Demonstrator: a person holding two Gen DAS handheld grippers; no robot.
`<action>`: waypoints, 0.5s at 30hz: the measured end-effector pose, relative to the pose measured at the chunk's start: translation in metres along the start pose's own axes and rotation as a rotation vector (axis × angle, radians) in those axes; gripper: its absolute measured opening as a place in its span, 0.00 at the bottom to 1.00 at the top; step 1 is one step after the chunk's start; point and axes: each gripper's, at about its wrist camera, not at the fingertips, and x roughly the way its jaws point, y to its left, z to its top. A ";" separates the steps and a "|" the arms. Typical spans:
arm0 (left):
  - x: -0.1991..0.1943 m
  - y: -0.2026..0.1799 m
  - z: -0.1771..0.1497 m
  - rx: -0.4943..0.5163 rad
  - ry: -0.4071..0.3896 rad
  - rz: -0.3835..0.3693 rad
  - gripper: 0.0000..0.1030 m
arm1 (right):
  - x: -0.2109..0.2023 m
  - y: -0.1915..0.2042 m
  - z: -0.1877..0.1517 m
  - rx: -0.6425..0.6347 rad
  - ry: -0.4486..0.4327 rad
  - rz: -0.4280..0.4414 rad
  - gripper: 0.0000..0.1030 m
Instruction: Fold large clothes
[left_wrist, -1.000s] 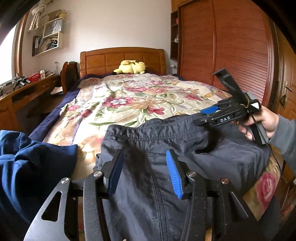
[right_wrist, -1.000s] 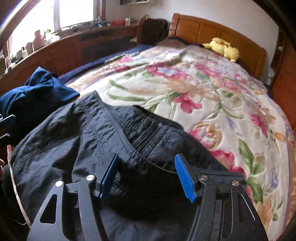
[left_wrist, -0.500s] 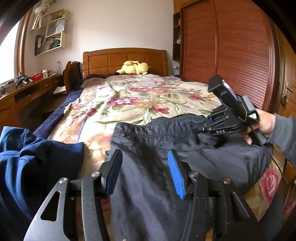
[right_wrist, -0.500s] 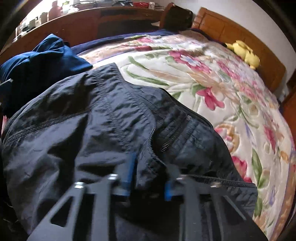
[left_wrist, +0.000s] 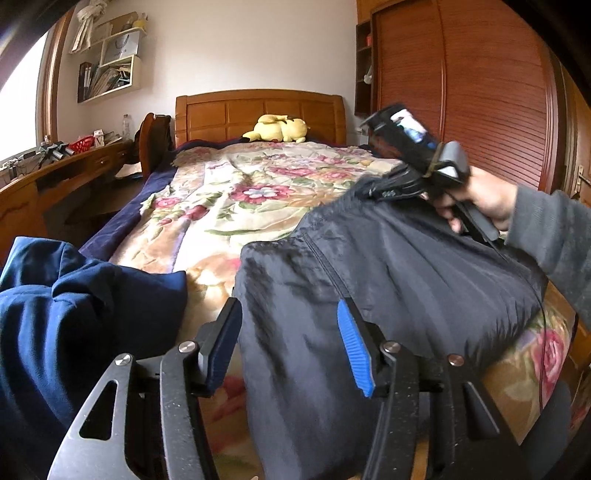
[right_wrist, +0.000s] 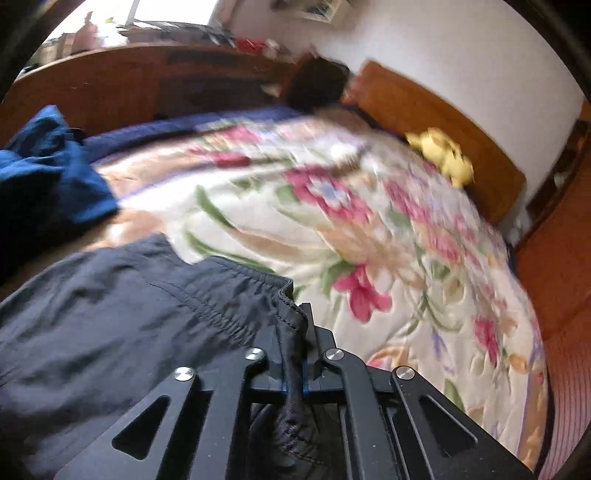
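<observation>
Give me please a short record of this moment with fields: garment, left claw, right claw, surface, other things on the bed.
garment: black trousers, lying at the foot of the bed, waistband toward the headboard
left claw: left claw open, pads on either side of the trousers' left edge, not closed on it
right claw: right claw shut on the waistband corner
surface: floral quilt
other things on the bed: navy garment in a heap beside the trousers; yellow plush toy by the headboard
</observation>
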 end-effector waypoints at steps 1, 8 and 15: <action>0.001 0.000 -0.001 0.000 0.005 -0.001 0.53 | 0.014 -0.001 -0.001 0.015 0.047 0.008 0.10; 0.005 0.003 -0.008 0.000 0.036 -0.006 0.54 | -0.022 -0.041 -0.023 0.233 -0.048 -0.015 0.61; 0.008 0.005 -0.015 -0.002 0.070 -0.012 0.54 | -0.057 -0.047 -0.099 0.183 0.050 -0.149 0.61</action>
